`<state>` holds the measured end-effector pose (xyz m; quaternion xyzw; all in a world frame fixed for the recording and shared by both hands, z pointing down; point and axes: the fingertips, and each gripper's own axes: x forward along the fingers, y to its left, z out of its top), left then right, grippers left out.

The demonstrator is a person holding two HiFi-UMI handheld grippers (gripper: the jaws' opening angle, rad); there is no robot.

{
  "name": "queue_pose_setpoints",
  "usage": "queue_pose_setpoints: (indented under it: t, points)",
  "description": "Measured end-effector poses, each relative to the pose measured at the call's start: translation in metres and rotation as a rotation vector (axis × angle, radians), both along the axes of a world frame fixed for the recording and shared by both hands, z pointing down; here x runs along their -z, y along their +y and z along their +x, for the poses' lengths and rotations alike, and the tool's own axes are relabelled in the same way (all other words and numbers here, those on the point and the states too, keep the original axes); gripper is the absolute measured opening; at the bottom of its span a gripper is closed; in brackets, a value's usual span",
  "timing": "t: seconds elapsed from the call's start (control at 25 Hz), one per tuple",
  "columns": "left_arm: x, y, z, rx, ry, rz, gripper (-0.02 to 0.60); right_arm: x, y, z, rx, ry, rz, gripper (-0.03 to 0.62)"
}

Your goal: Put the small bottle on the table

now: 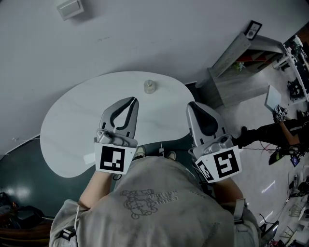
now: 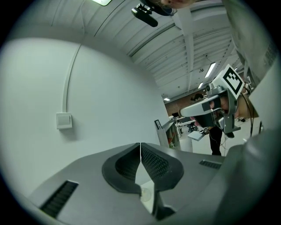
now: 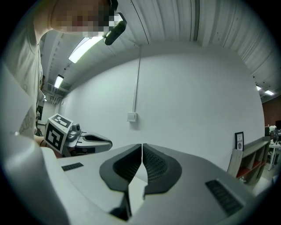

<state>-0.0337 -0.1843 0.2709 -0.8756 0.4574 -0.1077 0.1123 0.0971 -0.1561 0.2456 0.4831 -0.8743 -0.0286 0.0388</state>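
The small clear bottle (image 1: 149,87) stands upright on the far part of the white rounded table (image 1: 72,125), with nothing touching it. My left gripper (image 1: 133,100) hangs above the table's near half, jaws shut and empty, its tips a short way short of the bottle. In the left gripper view the left gripper (image 2: 140,146) has its pads together, and the bottle (image 2: 145,194) shows faintly through the gap below them. My right gripper (image 1: 191,104) is held over the table's right edge, also shut on nothing. The right gripper (image 3: 142,146) has its pads touching.
A grey shelf unit (image 1: 241,55) stands to the right of the table against the white wall, which carries a switch box (image 1: 70,8). A person in black (image 1: 270,132) is at the far right. Dark bags (image 1: 19,214) lie on the floor, lower left.
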Motion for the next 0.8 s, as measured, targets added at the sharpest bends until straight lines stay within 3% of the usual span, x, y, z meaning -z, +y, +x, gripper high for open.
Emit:
queue_pose_setpoints:
  t: [0.12, 0.32, 0.8]
  points:
    - [-0.002, 0.001, 0.002, -0.006, -0.003, -0.010, 0.020, -0.007, 0.000, 0.002, 0.000, -0.007, -0.019, 0.032]
    - [0.000, 0.000, 0.005, -0.008, -0.010, -0.010, 0.020, -0.004, 0.000, 0.007, 0.005, -0.104, -0.047, 0.032]
    - [-0.001, 0.007, 0.018, -0.004, -0.017, -0.026, 0.020, -0.003, 0.004, 0.023, 0.010, -0.108, -0.047, 0.032]
